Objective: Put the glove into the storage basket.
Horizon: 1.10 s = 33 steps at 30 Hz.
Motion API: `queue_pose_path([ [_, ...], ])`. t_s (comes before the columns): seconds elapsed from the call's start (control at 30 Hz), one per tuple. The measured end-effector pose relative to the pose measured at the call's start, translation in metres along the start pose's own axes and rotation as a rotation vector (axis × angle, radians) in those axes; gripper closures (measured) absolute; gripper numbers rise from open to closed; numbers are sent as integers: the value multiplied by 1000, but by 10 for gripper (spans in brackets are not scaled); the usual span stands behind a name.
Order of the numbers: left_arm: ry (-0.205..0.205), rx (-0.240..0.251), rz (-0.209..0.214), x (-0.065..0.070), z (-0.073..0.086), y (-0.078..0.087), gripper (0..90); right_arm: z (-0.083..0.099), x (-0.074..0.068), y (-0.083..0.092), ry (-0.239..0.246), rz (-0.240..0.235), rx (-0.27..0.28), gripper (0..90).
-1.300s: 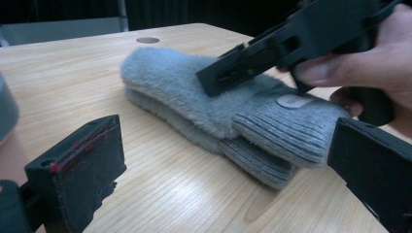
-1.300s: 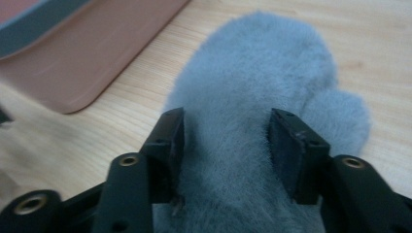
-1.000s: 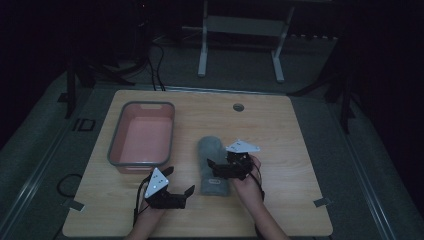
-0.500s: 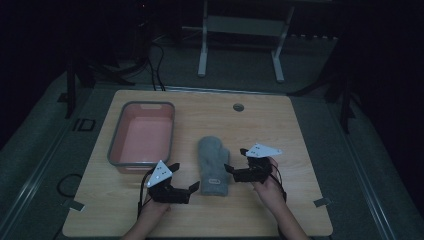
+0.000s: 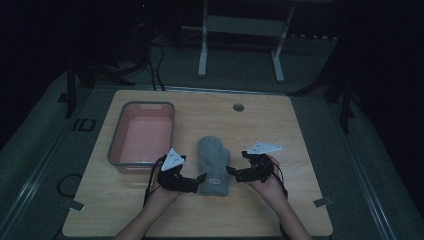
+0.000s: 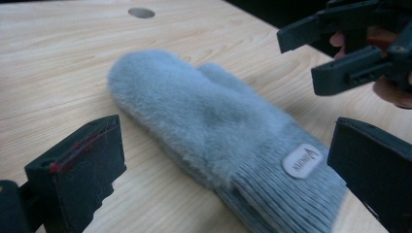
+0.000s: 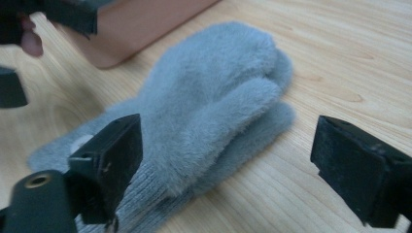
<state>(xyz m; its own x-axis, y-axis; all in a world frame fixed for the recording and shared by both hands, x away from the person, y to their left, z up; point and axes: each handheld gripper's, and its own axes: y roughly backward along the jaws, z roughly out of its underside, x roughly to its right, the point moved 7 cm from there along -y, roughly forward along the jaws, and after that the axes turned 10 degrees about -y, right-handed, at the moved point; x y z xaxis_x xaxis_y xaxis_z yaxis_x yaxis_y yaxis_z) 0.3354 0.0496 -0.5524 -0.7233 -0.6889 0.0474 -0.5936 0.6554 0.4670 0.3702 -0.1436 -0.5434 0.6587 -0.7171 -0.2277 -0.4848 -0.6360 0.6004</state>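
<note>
Mitten (image 5: 213,165) lies flat at lower centre of frame on the table (image 5: 300,130). I see left gripper (image 5: 197,181) and right gripper (image 5: 233,171) flanking its cuff, both with jaws apart, gripping nothing.

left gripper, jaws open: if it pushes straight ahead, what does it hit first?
Most likely the mitten: the left gripper points at its ribbed cuff, jaws open to either side. Depth is hard to judge.
</note>
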Motion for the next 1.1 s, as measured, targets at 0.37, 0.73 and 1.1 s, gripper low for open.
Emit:
queue_pose_path([
  [0.37, 19, -116, -34, -13, 7, -30, 200, 8, -1, -26, -13, 12, -81, 434],
  [0.73, 74, -240, 3, -22, 21, -58, 243, 22, 11, -46, -81, 27, -197, 402],
  [1.1, 116, -244, 89, -23, 25, -70, 369, 24, 15, -60, -137, -76, -257, 516],
])
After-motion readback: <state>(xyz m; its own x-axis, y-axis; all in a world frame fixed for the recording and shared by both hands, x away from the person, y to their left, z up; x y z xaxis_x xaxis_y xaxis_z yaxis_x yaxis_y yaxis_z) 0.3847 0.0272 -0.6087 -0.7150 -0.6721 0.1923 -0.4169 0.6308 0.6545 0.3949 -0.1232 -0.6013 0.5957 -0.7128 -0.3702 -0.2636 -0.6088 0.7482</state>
